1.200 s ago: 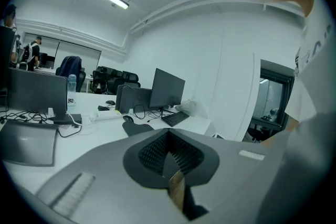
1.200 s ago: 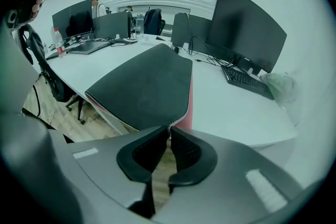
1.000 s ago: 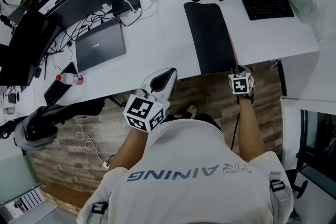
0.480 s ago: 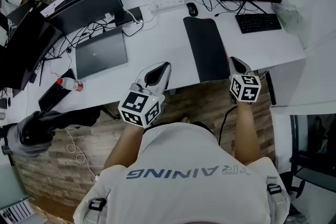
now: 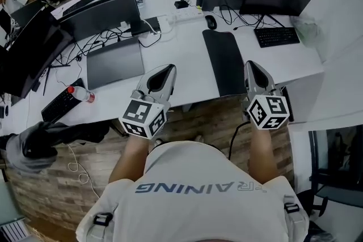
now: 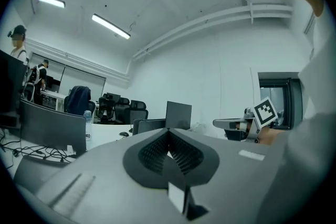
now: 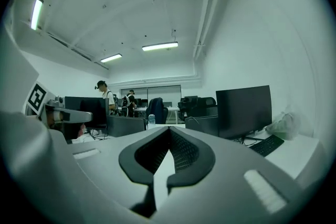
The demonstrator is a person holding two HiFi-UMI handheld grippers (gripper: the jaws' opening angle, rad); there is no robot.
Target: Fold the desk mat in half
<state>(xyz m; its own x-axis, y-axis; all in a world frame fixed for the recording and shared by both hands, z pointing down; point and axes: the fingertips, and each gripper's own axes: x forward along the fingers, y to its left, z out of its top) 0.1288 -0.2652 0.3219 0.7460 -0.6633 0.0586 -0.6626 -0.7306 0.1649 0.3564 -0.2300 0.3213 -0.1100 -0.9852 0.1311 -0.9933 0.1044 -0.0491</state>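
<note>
White short-sleeved T-shirt (image 5: 193, 215), with grey lettering (image 5: 201, 186) across the back that we read as TRAINING. Just below each end of the lettering we note a black strap buckle (image 5: 102, 219). Above the lettering, the left gripper (image 5: 169, 67) and right gripper (image 5: 249, 64) have pale grey tapered shells. Each carries a white cube (image 5: 142, 118) with black square markers. Black ribbed pads (image 7: 184, 150) line the jaws. A thin dark cable (image 5: 233, 136) hangs between the lettering and the right gripper's cube.
</note>
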